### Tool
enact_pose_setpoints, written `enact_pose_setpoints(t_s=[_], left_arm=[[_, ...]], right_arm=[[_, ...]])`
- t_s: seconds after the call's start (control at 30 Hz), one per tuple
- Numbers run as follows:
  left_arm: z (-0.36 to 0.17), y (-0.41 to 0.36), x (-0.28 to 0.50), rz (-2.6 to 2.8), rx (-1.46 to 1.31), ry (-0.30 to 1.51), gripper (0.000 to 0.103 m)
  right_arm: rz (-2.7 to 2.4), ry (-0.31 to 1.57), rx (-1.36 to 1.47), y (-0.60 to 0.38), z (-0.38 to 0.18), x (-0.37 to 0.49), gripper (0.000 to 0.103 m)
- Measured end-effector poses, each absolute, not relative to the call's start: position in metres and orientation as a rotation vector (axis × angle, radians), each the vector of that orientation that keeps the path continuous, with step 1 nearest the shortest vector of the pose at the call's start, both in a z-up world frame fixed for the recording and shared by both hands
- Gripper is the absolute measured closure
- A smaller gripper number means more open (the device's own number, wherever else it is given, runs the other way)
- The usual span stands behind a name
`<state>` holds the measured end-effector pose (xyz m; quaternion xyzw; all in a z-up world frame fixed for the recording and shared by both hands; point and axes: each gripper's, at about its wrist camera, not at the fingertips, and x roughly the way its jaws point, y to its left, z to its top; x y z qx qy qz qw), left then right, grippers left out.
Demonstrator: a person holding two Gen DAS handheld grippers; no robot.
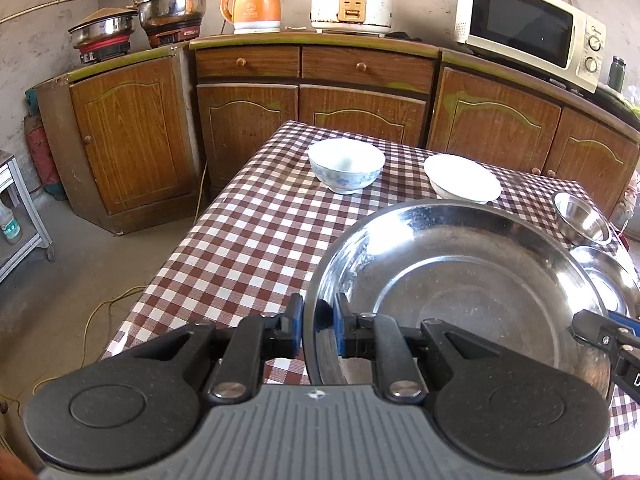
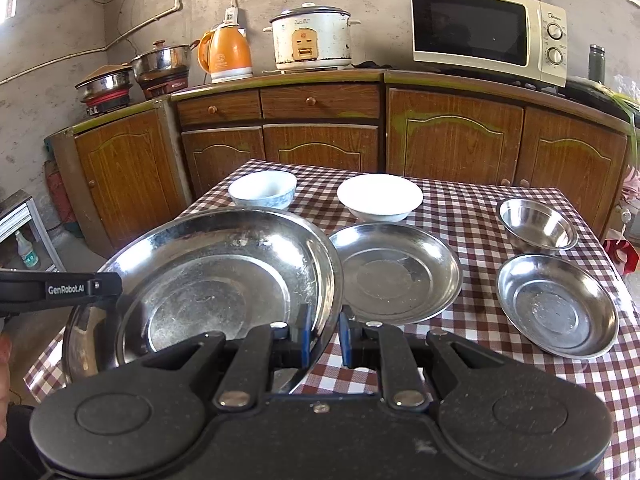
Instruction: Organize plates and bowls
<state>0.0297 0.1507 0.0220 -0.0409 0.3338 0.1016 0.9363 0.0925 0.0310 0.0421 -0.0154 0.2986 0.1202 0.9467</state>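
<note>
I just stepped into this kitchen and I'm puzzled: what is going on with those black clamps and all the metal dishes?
A person is tidying dishes with a handheld clamp in each hand. The left gripper and the right gripper both pinch the rim of the large steel plate, holding it over the checked table. On the table sit a medium steel plate, a smaller steel plate, a steel bowl, a patterned bowl and a white bowl.

"GenRobot.AI" on left gripper (image 2: 60,289)
</note>
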Motion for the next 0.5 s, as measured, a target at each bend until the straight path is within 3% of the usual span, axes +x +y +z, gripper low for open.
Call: enact_pose_setpoints(t_s=[0.5], left_arm=[[0.018,0.126,0.027,0.157,-0.071,0.695,0.086]], right_arm=[[0.190,0.624,-0.017,0.006,0.042,0.079,0.084]])
